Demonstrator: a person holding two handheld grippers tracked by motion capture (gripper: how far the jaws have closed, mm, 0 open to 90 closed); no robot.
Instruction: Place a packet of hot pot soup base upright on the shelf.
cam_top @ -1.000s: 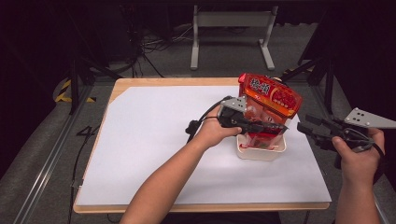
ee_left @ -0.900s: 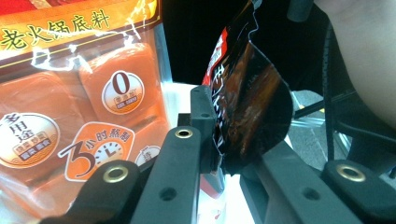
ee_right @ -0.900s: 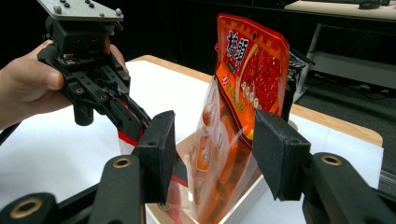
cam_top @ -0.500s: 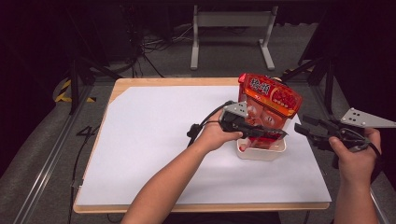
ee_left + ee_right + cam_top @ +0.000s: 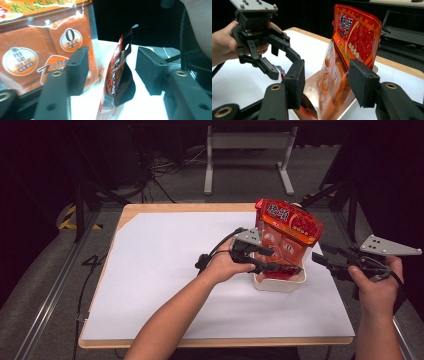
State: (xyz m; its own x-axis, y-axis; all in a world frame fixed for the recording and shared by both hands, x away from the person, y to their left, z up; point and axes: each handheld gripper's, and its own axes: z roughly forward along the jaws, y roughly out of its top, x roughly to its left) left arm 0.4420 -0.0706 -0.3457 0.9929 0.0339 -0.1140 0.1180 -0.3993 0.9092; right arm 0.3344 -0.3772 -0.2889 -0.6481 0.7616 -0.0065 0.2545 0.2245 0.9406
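Observation:
A tall orange-red snack bag (image 5: pixel 289 232) stands upright in a white tub (image 5: pixel 280 284) at the right of the table. My left gripper (image 5: pixel 286 261) reaches in at the bag's lower front. Its jaws have just been opening and now stand open. In the left gripper view a small dark red packet (image 5: pixel 120 75) stands between the left gripper's (image 5: pixel 112 53) pads, touched by neither, with the big bag (image 5: pixel 37 55) behind the left jaw. My right gripper (image 5: pixel 320 254) hovers just right of the tub, open and holding nothing; its view looks past its jaws at the bag (image 5: pixel 352 50).
A white sheet (image 5: pixel 165 270) covers a wooden board (image 5: pixel 200 207), with broad free room left of the tub. Dark floor, cables and a metal stand (image 5: pixel 247 155) lie beyond the far edge. Rails run along both sides.
The left gripper's jaws, shut low on the bag's front before, have spread apart. The right gripper and the big bag have stayed where they were.

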